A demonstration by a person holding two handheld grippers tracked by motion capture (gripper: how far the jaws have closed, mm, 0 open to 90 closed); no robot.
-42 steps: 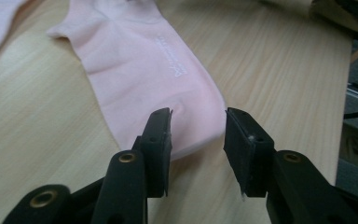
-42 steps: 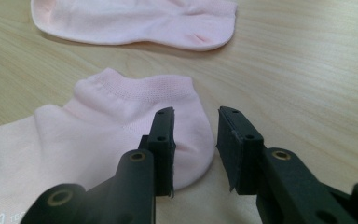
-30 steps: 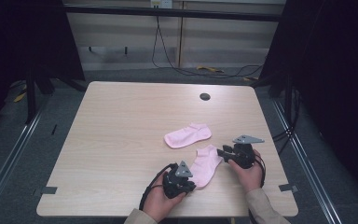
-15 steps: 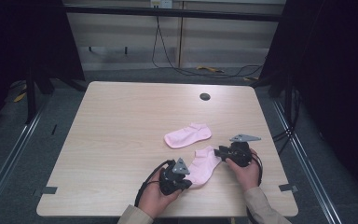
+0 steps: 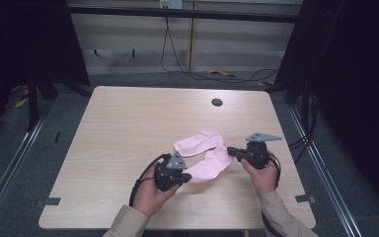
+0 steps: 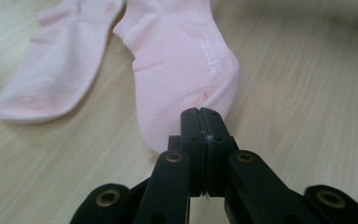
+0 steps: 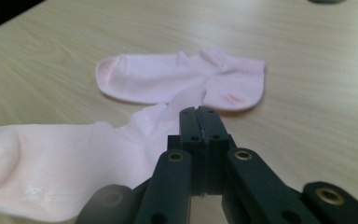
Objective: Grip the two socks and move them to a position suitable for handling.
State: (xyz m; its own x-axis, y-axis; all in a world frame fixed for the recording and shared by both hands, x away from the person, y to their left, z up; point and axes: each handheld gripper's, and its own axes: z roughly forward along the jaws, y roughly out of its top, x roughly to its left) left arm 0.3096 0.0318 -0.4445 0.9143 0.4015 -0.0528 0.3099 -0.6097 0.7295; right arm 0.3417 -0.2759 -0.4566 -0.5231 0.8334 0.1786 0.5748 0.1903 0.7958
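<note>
Pink sock number one, the near sock, lay stretched between the two grippers on the light wooden table, towards the person's edge of it. The left gripper had its jaws pressed together on the toe end; in the left gripper view the near sock ran away from the closed black jaws, the fabric pinched and puckered at their tips. On its side sat a small white printed mark, a short line of lettering with a little emblem, too fine and blurred to read. The right gripper had just been closing its jaws, and they now stood shut on the cuff end; in the right gripper view the near sock bunched up at the jaw tips, with the same faint white print low on its foot, again illegible.

The far sock of the same pink lay flat on the table just beyond, its heel end touching or slightly overlapped by the held one. No writing could be made out on it. A small dark round fitting sat in the tabletop near the far edge, well apart from both socks.
</note>
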